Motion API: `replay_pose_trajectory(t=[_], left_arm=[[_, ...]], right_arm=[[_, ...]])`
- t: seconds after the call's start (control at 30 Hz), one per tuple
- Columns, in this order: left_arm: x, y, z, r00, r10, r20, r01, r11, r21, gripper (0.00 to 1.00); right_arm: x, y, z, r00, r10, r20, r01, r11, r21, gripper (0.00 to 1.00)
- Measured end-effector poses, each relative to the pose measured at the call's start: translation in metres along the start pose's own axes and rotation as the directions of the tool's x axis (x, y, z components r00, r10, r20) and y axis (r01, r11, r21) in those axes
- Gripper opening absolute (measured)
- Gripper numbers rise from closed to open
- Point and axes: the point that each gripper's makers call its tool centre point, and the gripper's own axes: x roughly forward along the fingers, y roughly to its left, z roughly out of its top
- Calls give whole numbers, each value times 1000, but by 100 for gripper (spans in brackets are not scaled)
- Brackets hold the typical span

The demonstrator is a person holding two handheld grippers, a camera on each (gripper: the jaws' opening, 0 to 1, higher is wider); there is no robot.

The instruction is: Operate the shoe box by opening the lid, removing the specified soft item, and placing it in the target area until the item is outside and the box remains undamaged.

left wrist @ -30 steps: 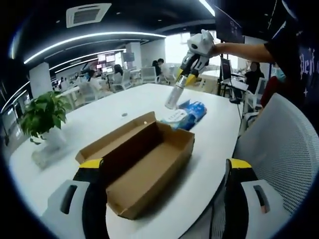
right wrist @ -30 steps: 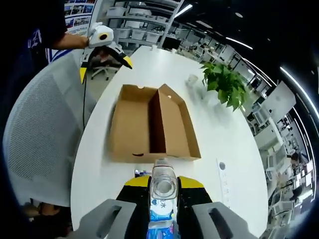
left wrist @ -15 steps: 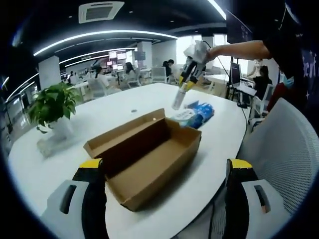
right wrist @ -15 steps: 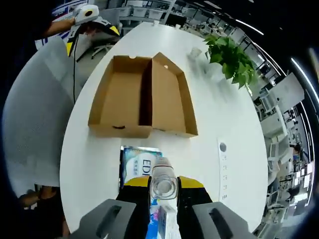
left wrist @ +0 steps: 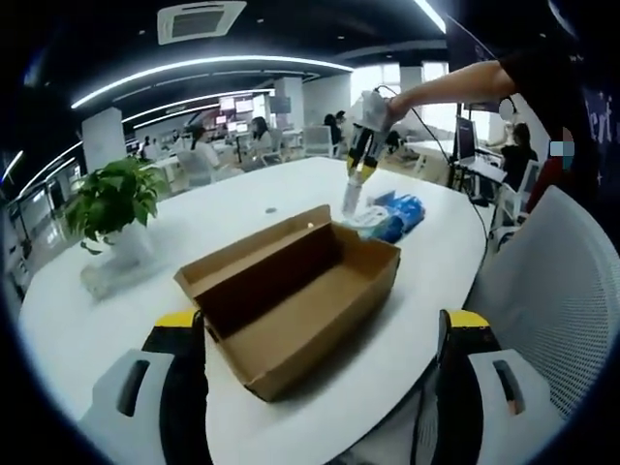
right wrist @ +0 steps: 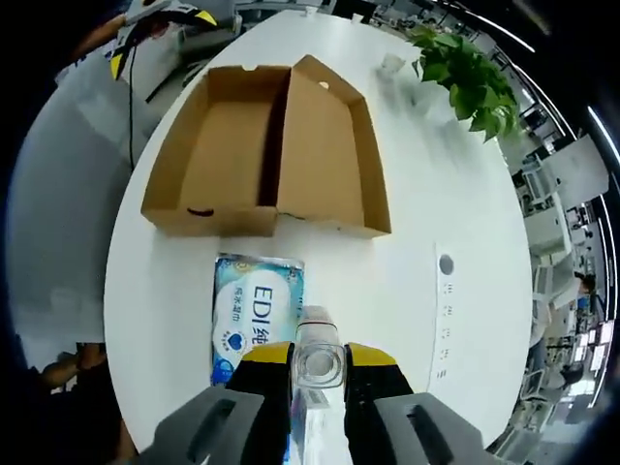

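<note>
The right gripper clamps a clear plastic bottle above a blue soft tissue pack, which lies on the white oval table beside the open brown cardboard shoe box. The left gripper hovers with jaws spread apart, empty.

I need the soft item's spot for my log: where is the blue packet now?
In the right gripper view the blue packet lies flat on the white table, just outside the open cardboard box, under the right gripper.
</note>
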Motion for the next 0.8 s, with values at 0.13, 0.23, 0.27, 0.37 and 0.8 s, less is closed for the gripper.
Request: replay_pose_trajectory(t=[0.13, 0.23, 0.27, 0.37, 0.8], left_arm=[[-1, 3, -2, 1000, 12, -3, -12, 1000, -7, 97], [-2, 3, -5, 1000, 14, -13, -14, 1000, -10, 96], [-2, 2, -6, 1000, 13, -15, -14, 1000, -13, 96], [-3, 2, -10, 1000, 15, -21, -16, 1000, -19, 96], [-3, 0, -19, 999, 26, -37, -27, 999, -30, 94]], right_arm=[[11, -5, -8, 1000, 2, -26, -1, 1000, 30, 15], [18, -4, -10, 999, 11, -39, -10, 999, 30, 15], [20, -4, -10, 999, 12, -39, -11, 999, 32, 15], [27, -4, -12, 999, 10, -51, -9, 1000, 24, 15], [39, 1, -15, 994, 55, -91, -56, 998, -5, 15]])
